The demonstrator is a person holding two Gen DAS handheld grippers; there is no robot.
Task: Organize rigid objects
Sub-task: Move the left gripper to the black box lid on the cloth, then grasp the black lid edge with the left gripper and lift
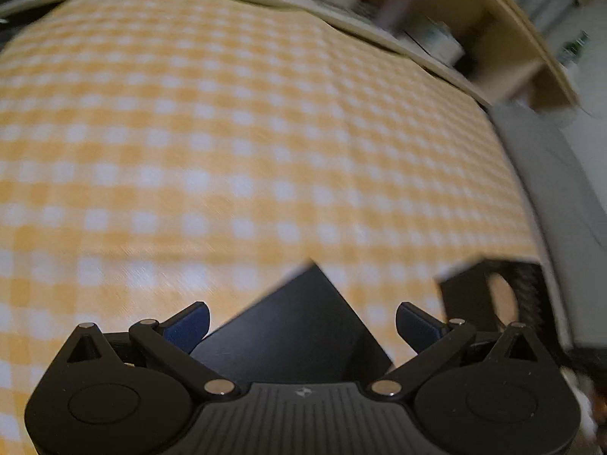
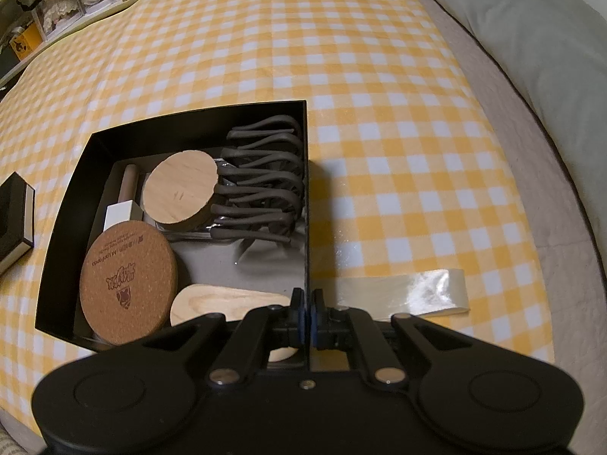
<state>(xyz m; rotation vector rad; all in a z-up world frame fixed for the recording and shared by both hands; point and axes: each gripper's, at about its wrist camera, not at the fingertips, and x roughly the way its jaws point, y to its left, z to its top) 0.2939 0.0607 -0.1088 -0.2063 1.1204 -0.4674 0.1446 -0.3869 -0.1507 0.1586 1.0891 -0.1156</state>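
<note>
On the checked cloth [image 2: 379, 113], my landmark, the black box [image 2: 76, 197], holds the cork coaster [image 2: 129, 280] and wooden disc [image 2: 182, 185]. My right gripper [image 2: 306, 303] pinches the box's right wall, apparently steadying it. My left gripper [image 1: 301, 322] hangs open over the small dark case [image 1: 296, 326], left of the box.

Right gripper [image 2: 306, 316] clamped on black box [image 2: 308, 197] wall; cork coaster [image 2: 129, 284], wooden disc [image 2: 181, 187] inside.

An open black box [image 2: 182, 121] sits on the yellow checked cloth [image 2: 379, 132]. Inside it lie a printed cork coaster [image 2: 127, 278], a pale wooden disc [image 2: 180, 187] propped above it, and grey bent rods [image 2: 265, 178] against the box's right wall.
</note>
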